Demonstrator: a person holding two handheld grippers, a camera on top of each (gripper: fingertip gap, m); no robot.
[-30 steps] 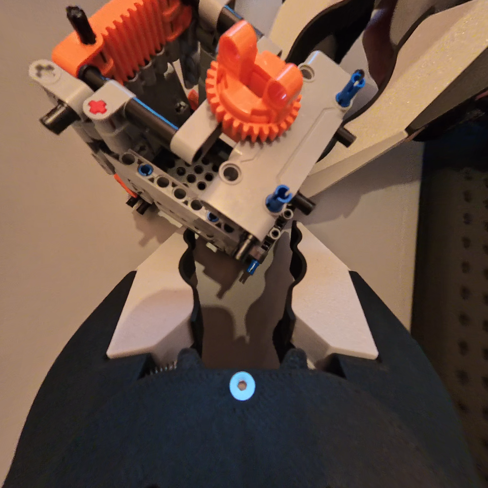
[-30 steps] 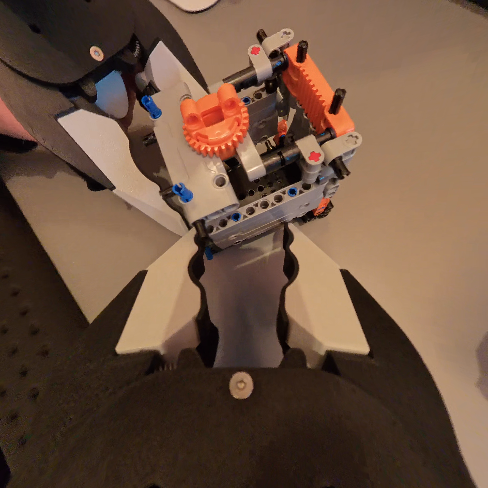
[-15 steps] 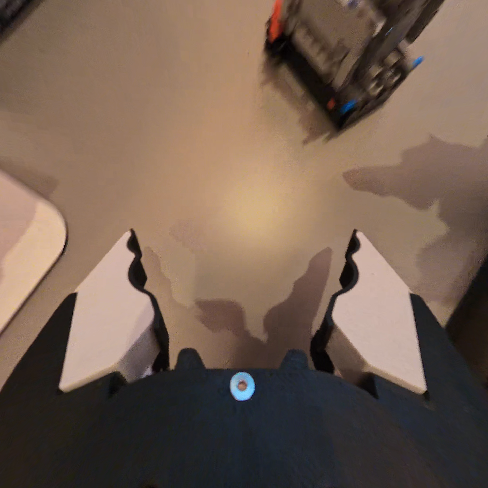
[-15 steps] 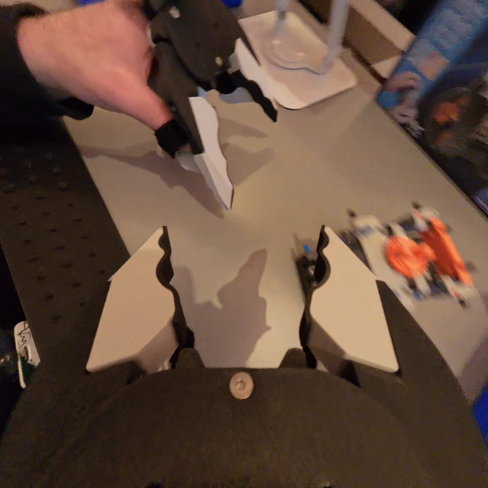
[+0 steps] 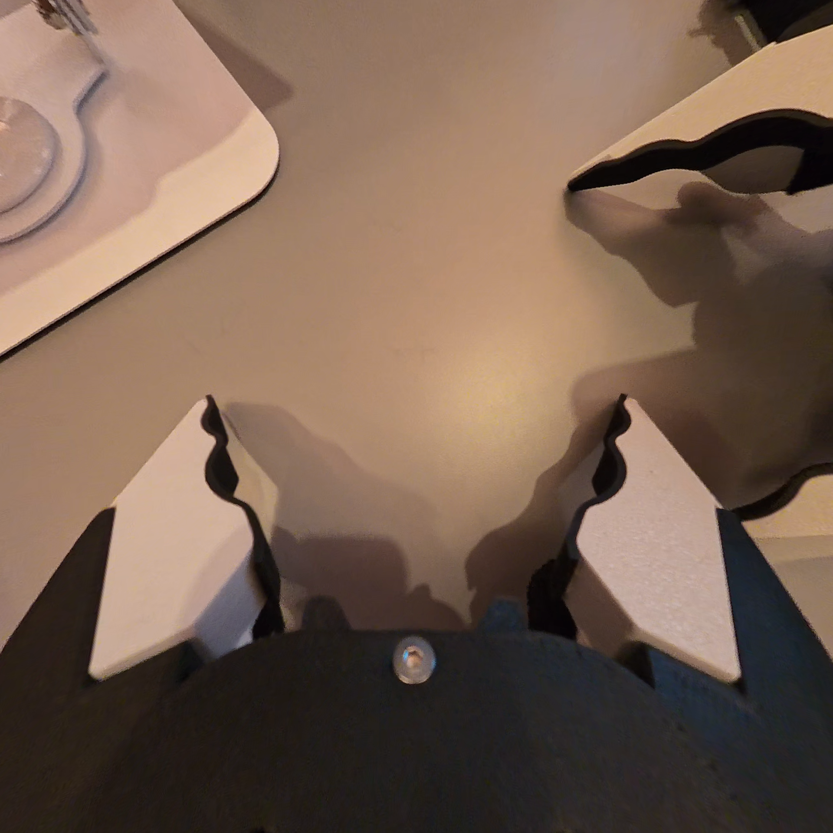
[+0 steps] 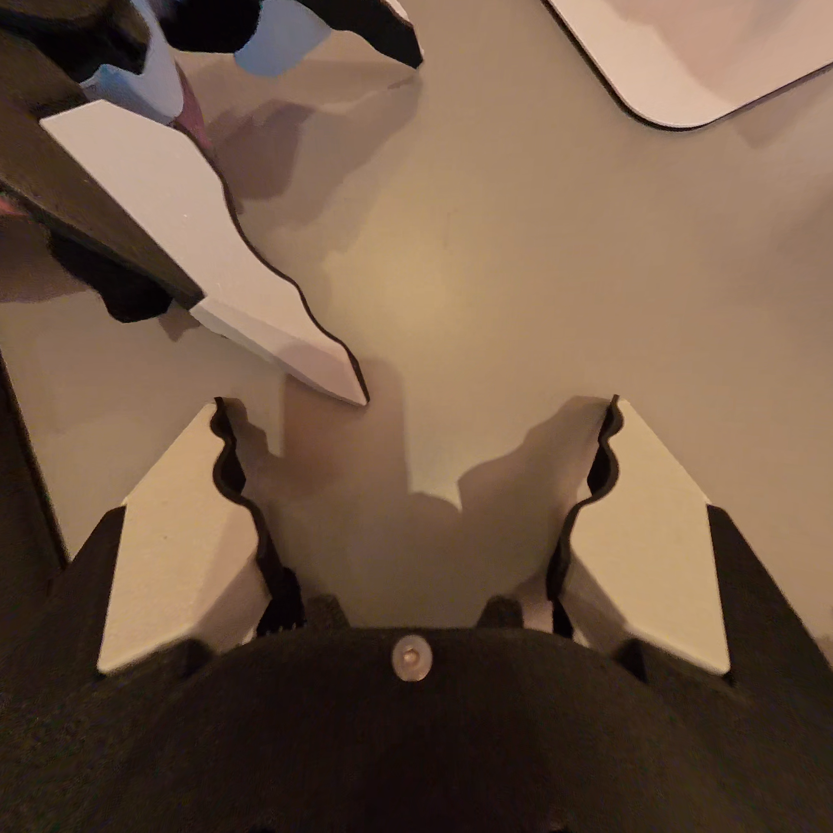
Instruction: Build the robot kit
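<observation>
1. Left claw point(image 5: 414, 399) is spread wide with nothing between its fingers, just bare grey desk point(image 5: 405, 270) under it. A second ago it was clamped on a corner of the grey-and-orange brick model, so that's a big change.
2. Right claw point(image 6: 414, 399) is in the same state: released, wide apart, holding nothing. A second ago it was pinched on the other side of that same model.
3. The brick model isn't in either view anymore. Half a second back it was sitting on the desk, blurry, off at the edge of both views; now I can't tell where it is.
4. In the left wrist view the right claw's white fingers point(image 5: 703, 135) poke in from the right edge, held apart from the left one, throwing a big shadow on the desk.
5. In the right wrist view the left claw's finger point(image 6: 252, 288) comes in from the upper left, its tip just beside the right claw's left finger point(image 6: 180, 532). Can't tell if they touch.
6. A white rounded-corner base plate point(image 5: 148, 171) lies on the desk at the upper left of the left view, with something clear and domed point(image 5: 22, 153) on it. The same plate shows at the top right of the right view point(image 6: 703, 58).
</observation>
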